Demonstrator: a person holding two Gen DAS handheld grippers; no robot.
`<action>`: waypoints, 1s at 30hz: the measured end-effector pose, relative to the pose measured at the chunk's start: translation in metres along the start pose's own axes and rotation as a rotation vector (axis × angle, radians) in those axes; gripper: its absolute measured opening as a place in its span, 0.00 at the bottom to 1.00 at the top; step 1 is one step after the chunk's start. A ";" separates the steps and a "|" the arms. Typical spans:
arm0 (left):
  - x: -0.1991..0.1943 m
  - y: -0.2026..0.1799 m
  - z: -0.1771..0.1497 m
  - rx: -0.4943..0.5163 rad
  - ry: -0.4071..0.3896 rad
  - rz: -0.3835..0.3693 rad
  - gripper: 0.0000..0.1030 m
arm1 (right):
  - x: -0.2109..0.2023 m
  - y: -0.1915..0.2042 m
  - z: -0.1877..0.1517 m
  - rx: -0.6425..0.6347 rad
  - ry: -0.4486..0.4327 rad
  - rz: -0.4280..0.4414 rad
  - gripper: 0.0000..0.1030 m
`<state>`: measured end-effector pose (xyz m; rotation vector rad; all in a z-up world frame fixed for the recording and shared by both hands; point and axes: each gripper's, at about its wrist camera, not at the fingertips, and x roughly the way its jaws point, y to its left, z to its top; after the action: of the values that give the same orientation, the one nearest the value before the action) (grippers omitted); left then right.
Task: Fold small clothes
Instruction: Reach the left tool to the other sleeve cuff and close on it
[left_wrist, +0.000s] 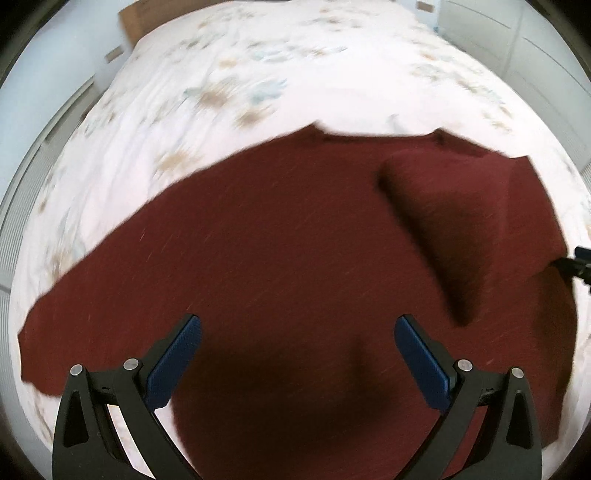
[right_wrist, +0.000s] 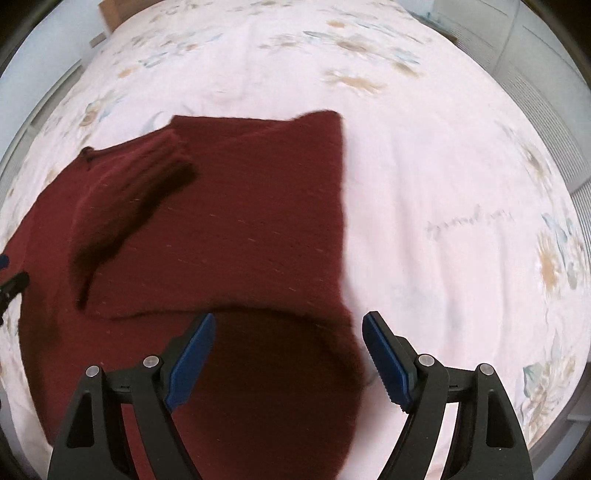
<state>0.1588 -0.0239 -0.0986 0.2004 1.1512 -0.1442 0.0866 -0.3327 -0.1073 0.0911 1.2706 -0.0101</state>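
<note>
A dark red knit sweater (left_wrist: 280, 258) lies spread on the bed. In the left wrist view one sleeve (left_wrist: 432, 229) lies folded over its body on the right. My left gripper (left_wrist: 297, 332) hovers open above the sweater's near part, holding nothing. In the right wrist view the sweater (right_wrist: 240, 229) fills the left half, its right side folded inward with a straight edge; the sleeve (right_wrist: 129, 206) lies across it. My right gripper (right_wrist: 288, 328) is open above the sweater's near right corner, holding nothing. Each gripper's tip shows at the other view's edge (left_wrist: 581, 260).
The bed is covered by a white sheet with a pale floral print (right_wrist: 443, 184), also seen in the left wrist view (left_wrist: 240, 74). White cupboard fronts (left_wrist: 535, 55) stand at the far right, and a brown board (left_wrist: 135, 18) at the bed's far left.
</note>
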 end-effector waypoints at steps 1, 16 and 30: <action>-0.002 -0.009 0.007 0.018 -0.012 -0.006 0.99 | 0.000 -0.004 -0.002 0.006 0.002 -0.001 0.80; 0.030 -0.127 0.091 0.228 0.014 -0.039 0.99 | -0.006 -0.039 -0.013 0.050 0.003 0.027 0.80; 0.063 -0.113 0.075 0.175 0.153 -0.090 0.15 | -0.001 -0.043 -0.019 0.085 0.018 0.024 0.80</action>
<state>0.2262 -0.1514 -0.1364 0.3192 1.3007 -0.3143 0.0659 -0.3743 -0.1149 0.1805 1.2866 -0.0429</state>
